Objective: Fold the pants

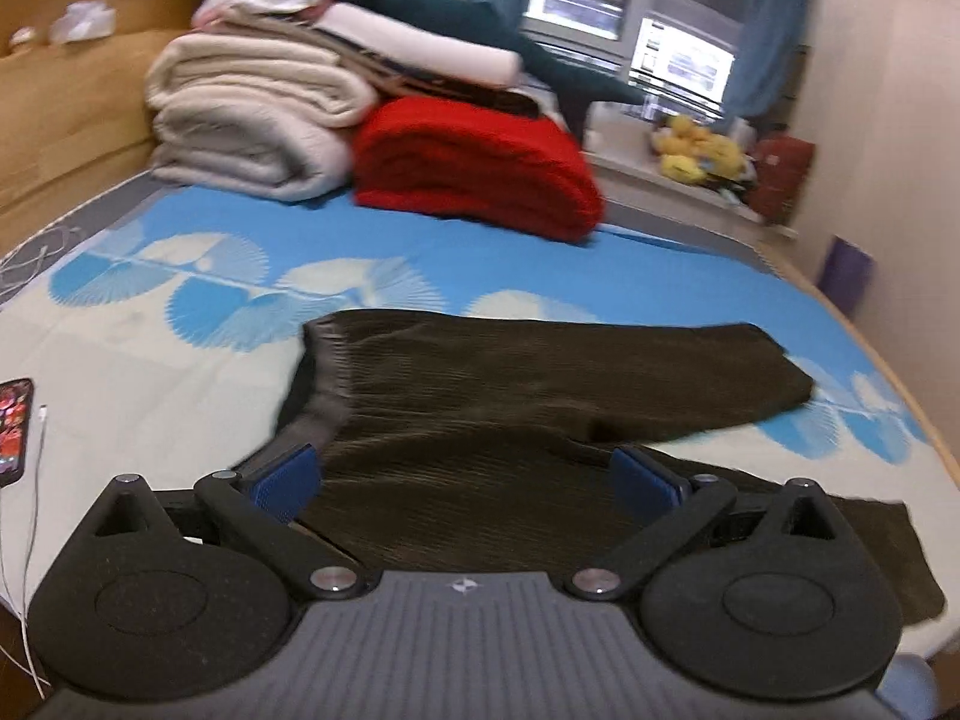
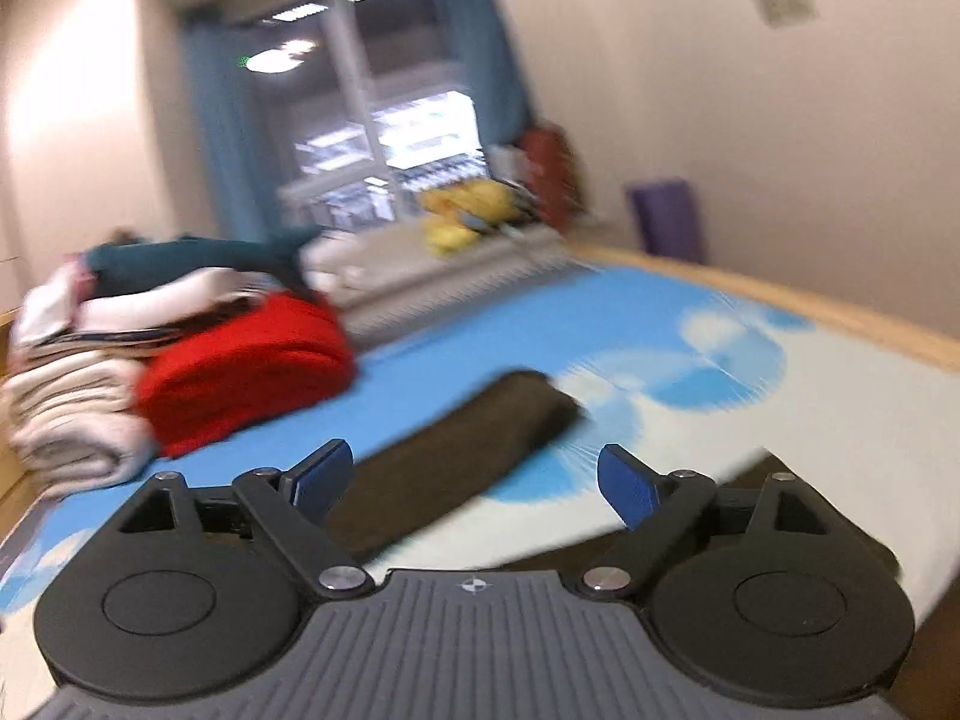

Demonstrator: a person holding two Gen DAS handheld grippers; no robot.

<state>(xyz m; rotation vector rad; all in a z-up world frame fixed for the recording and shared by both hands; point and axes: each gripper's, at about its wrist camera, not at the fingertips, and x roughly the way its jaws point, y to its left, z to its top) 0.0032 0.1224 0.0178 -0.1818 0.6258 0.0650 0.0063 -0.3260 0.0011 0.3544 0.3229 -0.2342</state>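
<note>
Your left hand-held gripper (image 1: 465, 480) hangs wide and empty over the dark corduroy pants (image 1: 540, 396), which lie flat on the bed (image 1: 180, 360). Your right hand-held gripper (image 2: 474, 480) gapes too, gripping nothing, so the pants can settle.

Right wrist view was smeared throughout; the clothes pile (image 2: 120, 360) at 9 o'clock was streaked. Pants (image 2: 456, 456) ran under the gripper body, near end hidden. In the left wrist view, the phone (image 1: 15, 426) was cut off at 9 o'clock; windowsill toys (image 1: 702, 150) were too blurred to identify.
</note>
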